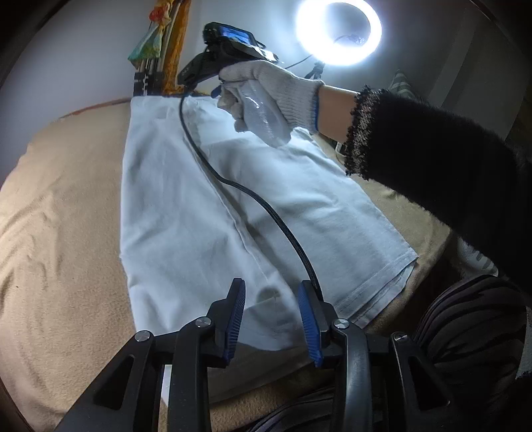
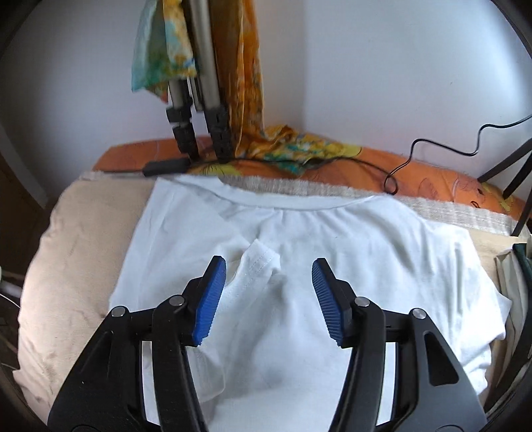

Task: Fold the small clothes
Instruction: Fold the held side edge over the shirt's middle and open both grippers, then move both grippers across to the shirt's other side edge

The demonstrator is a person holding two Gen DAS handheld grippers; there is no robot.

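A white T-shirt (image 1: 212,199) lies flat on a beige blanket (image 1: 60,232), partly folded lengthwise with one side laid over the middle. My left gripper (image 1: 271,292) is open and empty just above the shirt's near hem end. In the right wrist view the shirt (image 2: 349,239) lies with its collar at the far edge and a folded-in sleeve (image 2: 257,262) at the middle. My right gripper (image 2: 268,269) is open and empty, hovering just over that sleeve. In the left wrist view a gloved hand (image 1: 269,96) holds the right gripper's body over the shirt's far end.
A black cable (image 1: 252,196) trails across the shirt. A lit ring light (image 1: 339,30) stands behind. Tripod legs (image 2: 199,109) draped with patterned cloth stand at the far edge on an orange sheet (image 2: 415,169), with a black cable (image 2: 409,159) there. Another stand's legs (image 2: 518,179) are at right.
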